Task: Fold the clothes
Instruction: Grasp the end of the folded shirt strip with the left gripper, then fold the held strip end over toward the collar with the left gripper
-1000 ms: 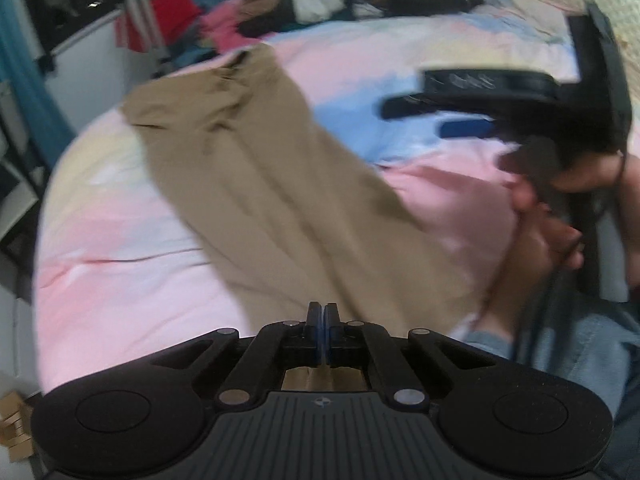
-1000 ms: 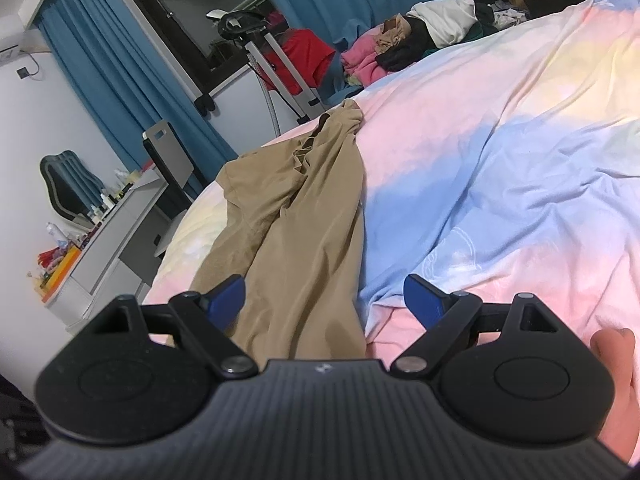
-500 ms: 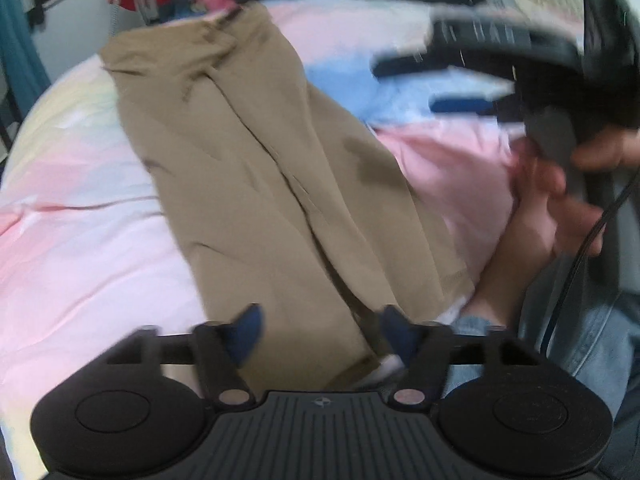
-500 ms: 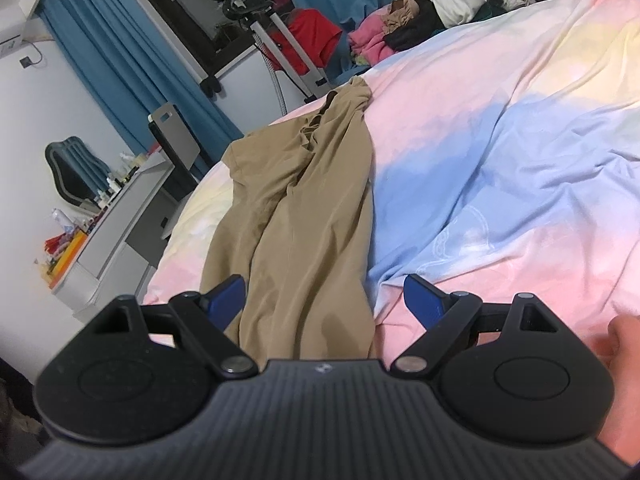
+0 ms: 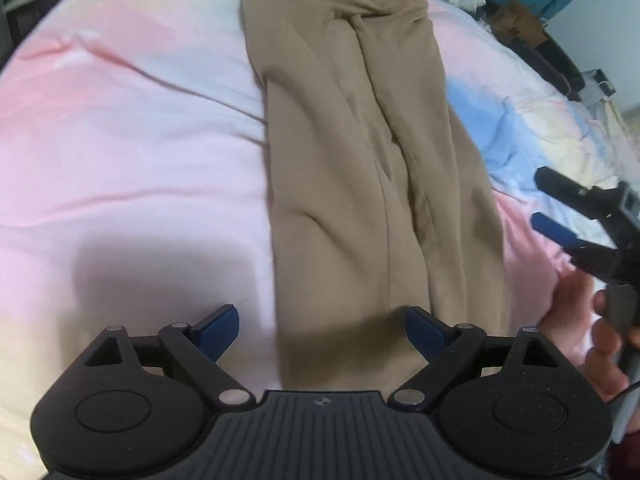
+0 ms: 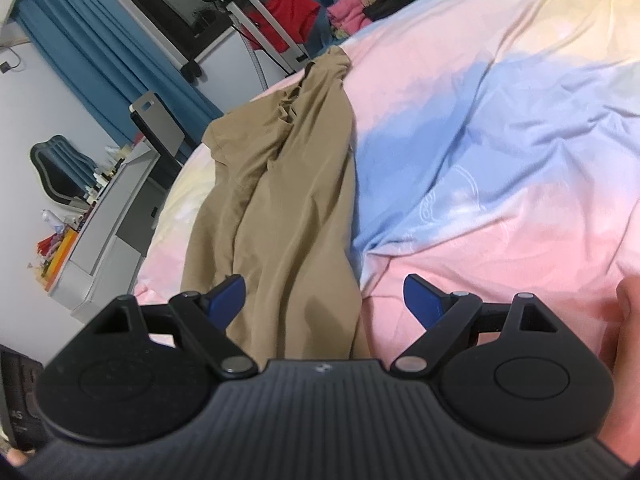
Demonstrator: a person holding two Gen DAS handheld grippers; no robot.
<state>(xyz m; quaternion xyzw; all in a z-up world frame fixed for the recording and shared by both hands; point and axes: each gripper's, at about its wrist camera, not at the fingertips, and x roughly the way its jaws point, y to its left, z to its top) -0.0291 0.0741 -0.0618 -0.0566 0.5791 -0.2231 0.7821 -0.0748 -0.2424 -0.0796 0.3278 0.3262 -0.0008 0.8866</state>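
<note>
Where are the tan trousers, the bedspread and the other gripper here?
tan trousers (image 5: 360, 168): left wrist view, mid leg fabric.
bedspread (image 6: 500, 140): right wrist view, bare blue patch.
right gripper (image 5: 546, 200): left wrist view, between its fingertips.

A pastel pink, blue and yellow bedspread (image 6: 500, 128) covers the bed. Beyond its far edge stand blue curtains (image 6: 100, 52), a red garment (image 6: 292, 8) on a metal rack, and a cluttered grey dresser (image 6: 108, 220).

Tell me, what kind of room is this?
Most likely a bedroom: tan trousers lie on a bed with a pastel pink, blue and yellow duvet, beside a grey dressing table and blue curtains.
</note>
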